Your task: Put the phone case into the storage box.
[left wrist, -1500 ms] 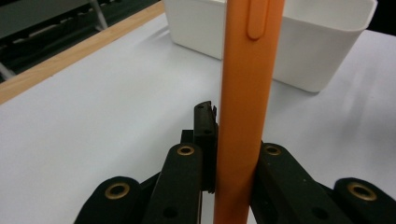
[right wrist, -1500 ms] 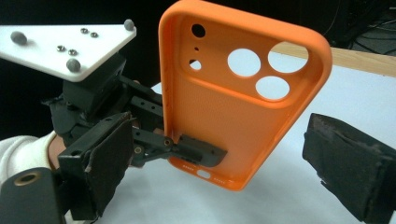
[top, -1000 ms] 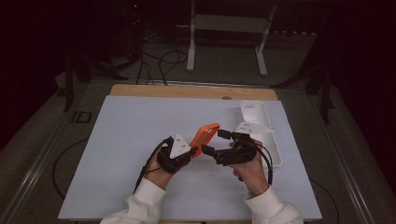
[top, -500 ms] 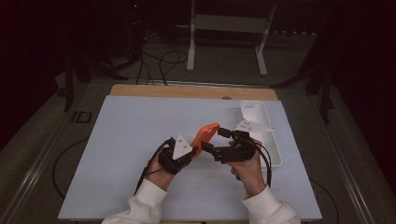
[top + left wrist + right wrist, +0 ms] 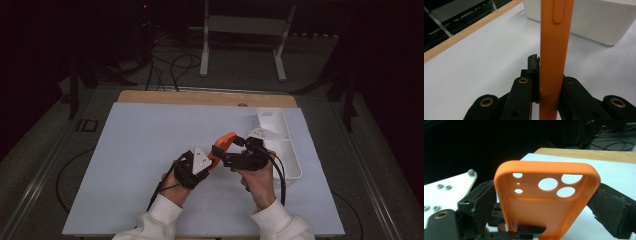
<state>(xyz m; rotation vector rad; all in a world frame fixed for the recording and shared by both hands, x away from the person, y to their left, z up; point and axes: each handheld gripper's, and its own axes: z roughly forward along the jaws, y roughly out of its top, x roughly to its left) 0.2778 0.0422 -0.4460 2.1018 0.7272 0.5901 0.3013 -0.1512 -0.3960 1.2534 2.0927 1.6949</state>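
Note:
An orange phone case (image 5: 223,143) is held up above the white table between both grippers. My left gripper (image 5: 212,157) is shut on the case's lower end; in the left gripper view the case (image 5: 552,50) stands edge-on between the jaws of the left gripper (image 5: 549,86). My right gripper (image 5: 231,152) comes in from the right. In its own view the inside of the case (image 5: 544,205), with its camera holes, sits across the right gripper (image 5: 544,202), with both jaws pressed on the long sides. The left gripper's jaws (image 5: 524,232) pinch the bottom edge.
A long white tray (image 5: 290,150) lies just right of the hands, and it also stands behind the case as the tray (image 5: 599,20). The table's far edge is a wooden strip (image 5: 200,97). The white surface (image 5: 140,145) spreads out to the left.
Both hands have shifted only slightly. The case stays raised between the two grippers in about the same place.

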